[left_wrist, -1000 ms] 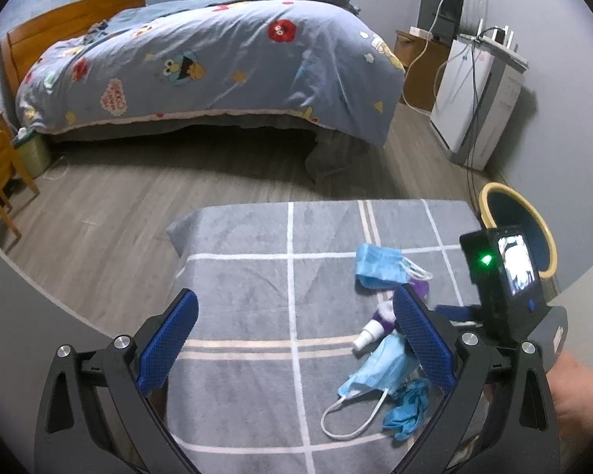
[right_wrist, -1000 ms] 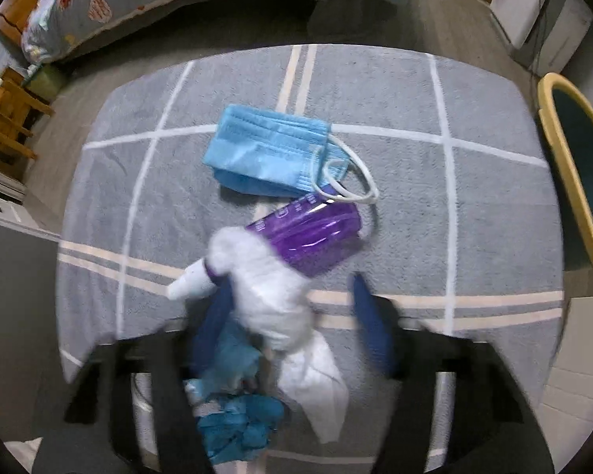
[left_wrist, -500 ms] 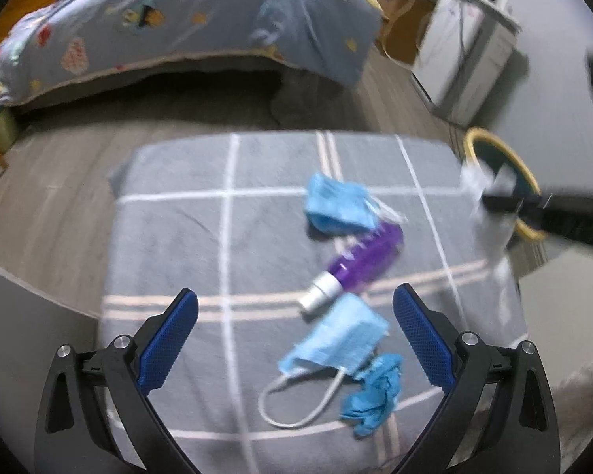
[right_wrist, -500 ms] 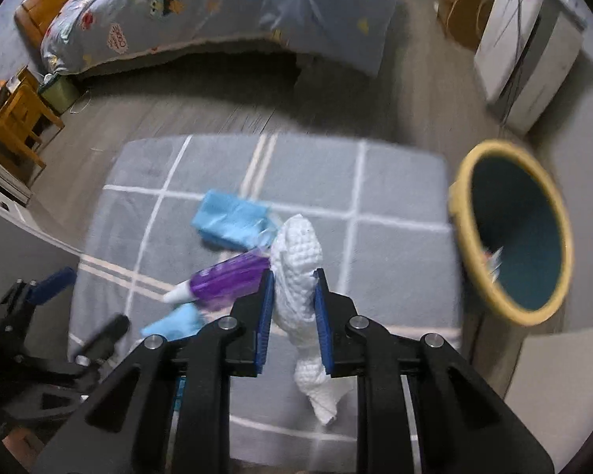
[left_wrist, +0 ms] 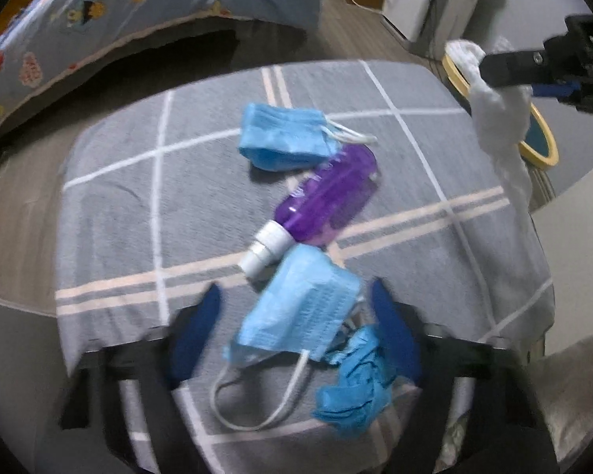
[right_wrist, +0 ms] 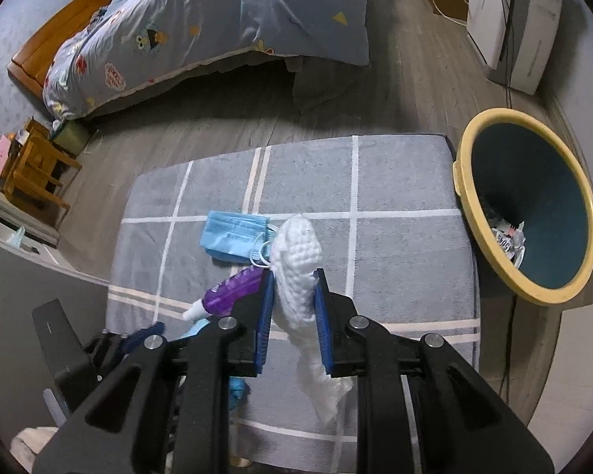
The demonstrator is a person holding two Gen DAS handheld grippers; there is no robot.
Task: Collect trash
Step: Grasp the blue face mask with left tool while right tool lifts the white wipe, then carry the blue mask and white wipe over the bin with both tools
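On the grey checked cushion lie a folded blue mask, a purple bottle, a second blue mask and a crumpled blue glove. My left gripper hangs low over the nearer mask. Its jaws are closing with the mask between them, and the pads stay clear of it. My right gripper is shut on a white tissue, held above the cushion left of the yellow-rimmed bin. In the left wrist view the right gripper and its tissue hang before the bin.
The bin holds some scraps at its bottom. A bed with a patterned blue quilt stands across the wooden floor. A white appliance with cables is at the far right, and a wooden chair at the left.
My left gripper sank toward the nearer mask and its jaws narrowed around it. My right gripper shut on the white tissue, lifted it off the cushion and carried it toward the bin.
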